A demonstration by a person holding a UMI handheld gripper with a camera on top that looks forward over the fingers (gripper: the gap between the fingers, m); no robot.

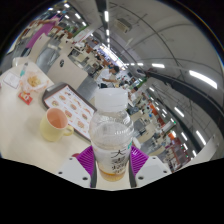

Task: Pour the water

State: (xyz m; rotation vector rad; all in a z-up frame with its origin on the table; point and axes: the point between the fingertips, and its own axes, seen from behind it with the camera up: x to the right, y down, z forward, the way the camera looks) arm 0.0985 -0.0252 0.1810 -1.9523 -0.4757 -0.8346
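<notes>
Gripping: jaws (pixel 112 165) were clenched on a clear water bottle (pixel 111 135), the purple pads (pixel 88 158) pressing its lower sides from left and right.
Bottle: upright between the jaws, white cap (pixel 110 100) on top, a labelled band around its middle; the part below the pads could not be seen.
Progress: by my reckoning the pick-up was done and the pour had not begun, since the bottle stood straight and the cap looked to be on.
Left to do: opening or tipping the bottle over the cup, as far as I could judge.
Cup: a small cup (pixel 58 123) with something orange inside sat on the bench (pixel 22 140), just beyond the jaws and to the left of the bottle, apart from it.
Farther: a printed card or tray (pixel 72 99) lay behind the cup, and a glass (pixel 25 97) stood farther left.
Room: a long hall with ceiling lights stretched away beyond.
</notes>
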